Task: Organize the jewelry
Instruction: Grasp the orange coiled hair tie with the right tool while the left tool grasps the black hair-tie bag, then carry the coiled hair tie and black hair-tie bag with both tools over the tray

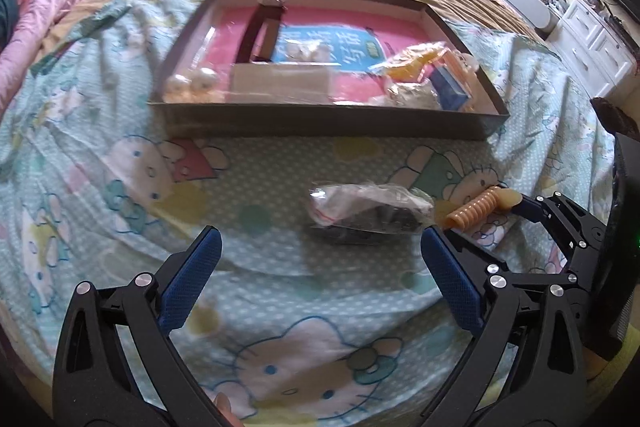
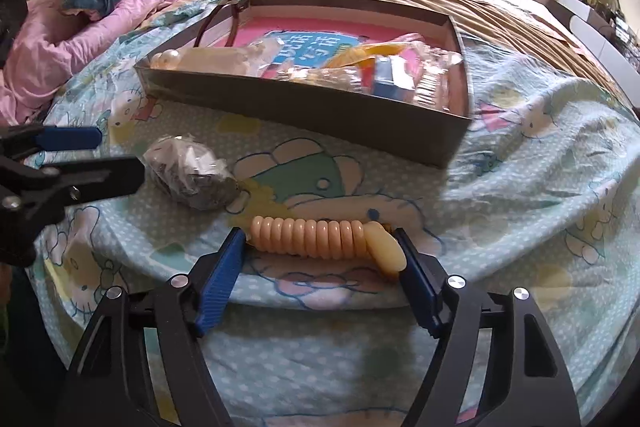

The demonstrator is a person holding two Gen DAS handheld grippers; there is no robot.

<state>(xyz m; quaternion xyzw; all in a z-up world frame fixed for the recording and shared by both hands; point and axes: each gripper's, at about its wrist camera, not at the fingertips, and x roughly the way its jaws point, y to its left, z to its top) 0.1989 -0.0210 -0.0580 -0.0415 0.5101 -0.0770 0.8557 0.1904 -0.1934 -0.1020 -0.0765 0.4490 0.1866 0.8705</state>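
The right gripper [image 2: 322, 259] had its fingers pinching a peach coil bracelet [image 2: 320, 239] on the bed [image 2: 520, 187] in front of the tray [image 2: 320, 115], while the left gripper [image 1: 320, 251] sat spread wide near a bagged piece [image 1: 368, 211].

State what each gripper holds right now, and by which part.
The right gripper clamps the orange spiral hair tie end to end, one blue finger on each end. The left gripper holds nothing; the plastic bag lies ahead of it.
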